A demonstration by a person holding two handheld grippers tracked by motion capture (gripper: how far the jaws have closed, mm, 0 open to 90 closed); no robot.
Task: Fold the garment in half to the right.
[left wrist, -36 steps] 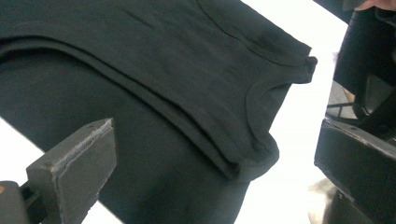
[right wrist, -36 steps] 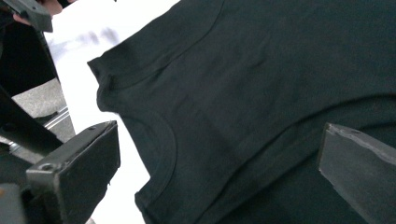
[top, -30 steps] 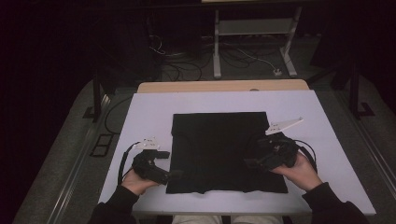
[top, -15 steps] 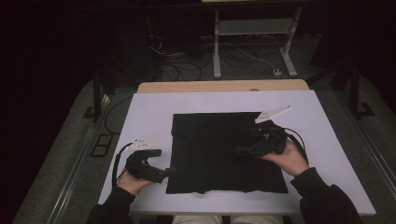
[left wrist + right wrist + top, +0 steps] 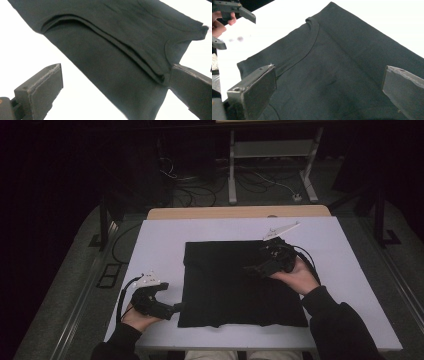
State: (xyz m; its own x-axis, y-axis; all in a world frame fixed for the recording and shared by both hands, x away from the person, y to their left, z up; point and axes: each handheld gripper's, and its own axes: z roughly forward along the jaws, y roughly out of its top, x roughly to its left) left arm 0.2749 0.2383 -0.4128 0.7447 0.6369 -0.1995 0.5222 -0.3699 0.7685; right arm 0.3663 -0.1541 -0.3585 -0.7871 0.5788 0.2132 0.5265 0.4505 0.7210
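A black T-shirt (image 5: 240, 282), already folded into a rough square, is laid flat in the middle of the white table (image 5: 160, 245), with its collar (image 5: 313, 43) toward the near left corner. The work in hand is judged to be a further fold. The left gripper (image 5: 175, 309) is held low at the near left corner of the shirt, its jaws spread wide; in the left gripper view one jaw is seen against the layered edge of the cloth while the other is over bare table, and nothing is pinched yet. For a clean fold, all the stacked layers at that corner should be taken between the jaws together, since a bite on the top layer alone would probably pull the earlier fold apart. The right gripper (image 5: 251, 269) is held above the far right part of the shirt, pointed left and toward the near side, jaws likewise wide apart and empty. The right forearm is reached forward across the near right corner of the cloth; the left hand (image 5: 137, 315) is rested near the table's near edge.
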